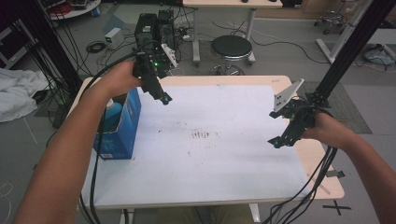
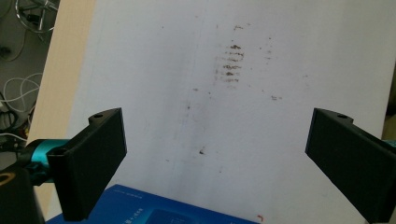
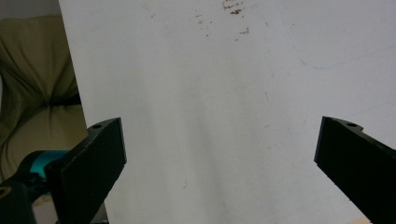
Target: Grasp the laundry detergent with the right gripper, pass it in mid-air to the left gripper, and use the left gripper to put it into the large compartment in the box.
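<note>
Item: blue carton (image 1: 122,126), standing upright at the left edge of my bench (image 1: 299,161), open at the top, a pale blue bottle (image 1: 111,114) upright inside. Printed card walls, top rim in the left gripper view just beneath my tool. I judge it light, stiff-sided but crushable, top-heavy with the bottle; best taken across the top edge of one wall. My left tool (image 1: 164,98) hangs just beside the carton's top corner, released, nothing between its pads. My right tool (image 1: 276,141) is released too, over the white sheet (image 1: 219,154), well apart.
</note>
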Motion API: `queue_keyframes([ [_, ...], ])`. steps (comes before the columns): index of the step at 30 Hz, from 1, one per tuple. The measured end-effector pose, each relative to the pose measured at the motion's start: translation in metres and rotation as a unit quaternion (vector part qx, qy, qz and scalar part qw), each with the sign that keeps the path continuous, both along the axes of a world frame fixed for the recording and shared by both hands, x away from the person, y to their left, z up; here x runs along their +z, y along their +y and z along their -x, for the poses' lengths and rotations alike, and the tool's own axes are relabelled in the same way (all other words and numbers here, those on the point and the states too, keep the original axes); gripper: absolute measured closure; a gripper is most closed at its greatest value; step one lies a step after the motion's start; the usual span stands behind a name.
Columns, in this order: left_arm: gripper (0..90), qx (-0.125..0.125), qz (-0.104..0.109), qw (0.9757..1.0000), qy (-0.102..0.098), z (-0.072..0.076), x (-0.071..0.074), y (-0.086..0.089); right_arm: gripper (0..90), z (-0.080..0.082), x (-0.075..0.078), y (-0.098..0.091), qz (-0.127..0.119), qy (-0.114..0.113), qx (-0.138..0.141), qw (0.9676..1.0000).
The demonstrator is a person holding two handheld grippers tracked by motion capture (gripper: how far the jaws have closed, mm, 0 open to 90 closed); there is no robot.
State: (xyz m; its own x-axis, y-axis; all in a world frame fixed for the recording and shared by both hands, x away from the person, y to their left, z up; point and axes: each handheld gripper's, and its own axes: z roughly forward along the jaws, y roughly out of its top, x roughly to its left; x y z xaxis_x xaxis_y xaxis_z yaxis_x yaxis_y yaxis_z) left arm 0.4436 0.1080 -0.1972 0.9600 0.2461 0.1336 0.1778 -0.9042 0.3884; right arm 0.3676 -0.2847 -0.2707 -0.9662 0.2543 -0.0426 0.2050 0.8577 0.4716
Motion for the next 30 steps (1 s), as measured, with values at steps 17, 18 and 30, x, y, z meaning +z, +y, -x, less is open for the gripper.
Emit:
queue_keyframes([
  [17,5.4,-0.009,-0.008,0.9998,0.017,-0.002,-0.005,-0.021,1.2,-0.002,-0.001,0.001,-0.004,-0.001,0.002,1.0],
  [18,5.4,-0.012,-0.007,0.9997,0.018,-0.002,-0.005,-0.021,1.1,-0.002,-0.001,0.001,-0.004,-0.002,0.003,1.0],
  [30,5.4,-0.017,-0.007,0.9996,0.022,-0.003,-0.009,-0.026,1.1,-0.002,-0.002,0.003,-0.003,-0.002,0.008,1.0],
])
